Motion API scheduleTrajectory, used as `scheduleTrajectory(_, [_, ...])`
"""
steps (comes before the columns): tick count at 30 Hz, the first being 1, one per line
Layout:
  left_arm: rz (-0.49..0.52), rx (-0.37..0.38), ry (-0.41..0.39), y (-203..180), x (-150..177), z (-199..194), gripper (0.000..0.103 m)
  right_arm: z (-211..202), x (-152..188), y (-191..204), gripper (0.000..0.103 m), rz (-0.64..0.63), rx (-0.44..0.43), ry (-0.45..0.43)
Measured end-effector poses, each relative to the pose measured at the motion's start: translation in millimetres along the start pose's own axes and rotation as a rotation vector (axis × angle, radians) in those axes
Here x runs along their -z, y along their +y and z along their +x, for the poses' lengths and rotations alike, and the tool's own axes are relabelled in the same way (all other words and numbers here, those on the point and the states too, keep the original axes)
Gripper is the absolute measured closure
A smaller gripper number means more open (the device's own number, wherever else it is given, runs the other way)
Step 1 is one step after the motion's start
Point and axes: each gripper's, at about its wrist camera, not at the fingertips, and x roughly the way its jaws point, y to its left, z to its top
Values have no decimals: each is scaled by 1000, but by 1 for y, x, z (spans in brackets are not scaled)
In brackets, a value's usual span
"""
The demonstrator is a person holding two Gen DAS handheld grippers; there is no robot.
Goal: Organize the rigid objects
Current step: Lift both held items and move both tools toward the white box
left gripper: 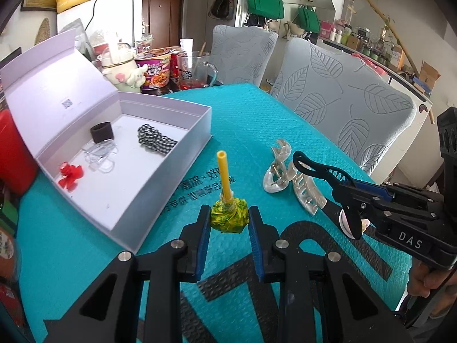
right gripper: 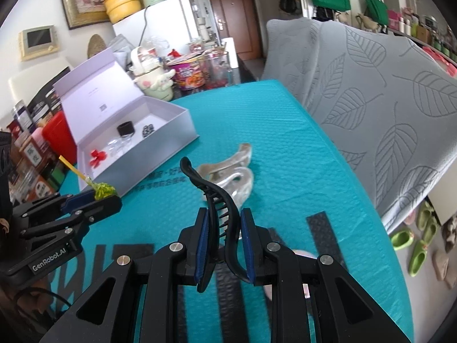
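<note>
My left gripper [left gripper: 229, 219] is shut on a lollipop [left gripper: 229, 217] with a yellow-green wrapped head and a yellow stick, held just above the teal mat; it also shows in the right wrist view [right gripper: 104, 191]. My right gripper [right gripper: 221, 228] is shut on a black hair claw clip [right gripper: 212, 197], seen from the left wrist view too [left gripper: 317, 170]. A clear pearly claw clip [left gripper: 288, 175] lies on the mat between the grippers. The open white box [left gripper: 160, 171] at left holds a black band [left gripper: 102, 132], a checkered scrunchie [left gripper: 155, 140], clear items and a red clip [left gripper: 70, 175].
Cups, an instant noodle bowl [left gripper: 155, 70] and a glass mug [left gripper: 194, 70] crowd the table's far end. Two grey leaf-patterned chairs [left gripper: 342, 105] stand along the right edge. A red container [left gripper: 14, 148] stands left of the box. A pale round object [left gripper: 347, 224] lies under my right gripper.
</note>
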Motion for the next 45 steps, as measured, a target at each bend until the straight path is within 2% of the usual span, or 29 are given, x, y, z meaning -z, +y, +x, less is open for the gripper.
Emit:
scheduleTrajectory(16, [-56,-90,-26,32,32,-52,77,-1,16,70,81,-124,-104,16])
scheduleTrajectory(27, [-103,-147,-60,62,41,-79,77,4,17,117,81,-201,-187,31])
scheduleTrajectory(35, [-125,-170,-78,86,36,-85,77,11,8,144,81,-241,-223,33])
scheduleTrajectory(45, [-119,-186,-122,104,8,-91,77,13,-20,163,81,-290,-257,19])
